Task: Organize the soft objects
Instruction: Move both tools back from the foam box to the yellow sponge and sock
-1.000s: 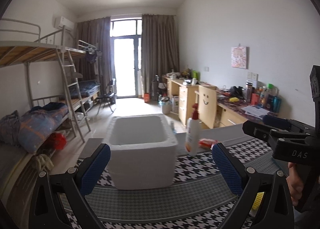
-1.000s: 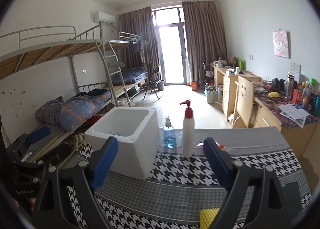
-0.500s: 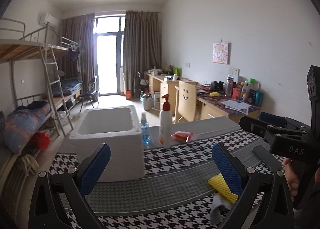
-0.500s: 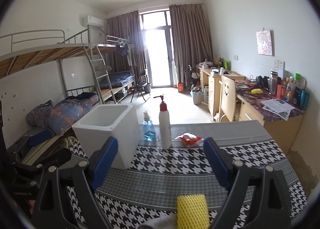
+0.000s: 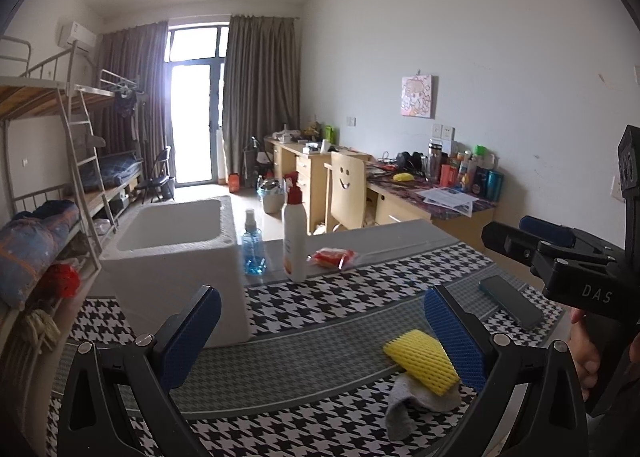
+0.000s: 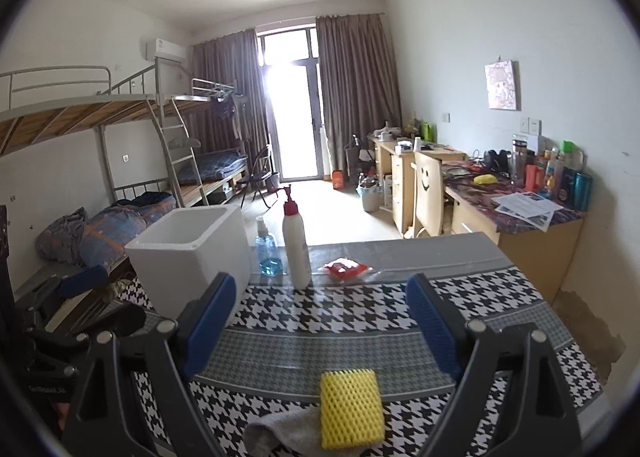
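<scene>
Looking along my left gripper (image 5: 320, 331), I see its blue pads spread wide with nothing between them. The yellow foam net (image 5: 420, 361) lies on the houndstooth tablecloth (image 5: 340, 297) close by the right-hand pad, resting on a grey cloth (image 5: 404, 405). The white foam box (image 5: 172, 253) stands further back to the left; what I can see of its inside looks bare, though the near wall hides the bottom. Beside it stand a blue spray bottle (image 5: 253, 247) and a white pump bottle (image 5: 294, 233), with a red packet (image 5: 334, 257) just beyond and a phone (image 5: 510, 301) off to the right.

From my right gripper (image 6: 320, 321), also wide open and empty, the foam net (image 6: 350, 409) sits almost centred low between the fingers, overlapping the grey cloth (image 6: 280, 431). The foam box (image 6: 192, 253) is well apart, back left, and its visible interior shows nothing.

I judge the job barely started: both soft things are still out on the table, and neither is gripped.
</scene>
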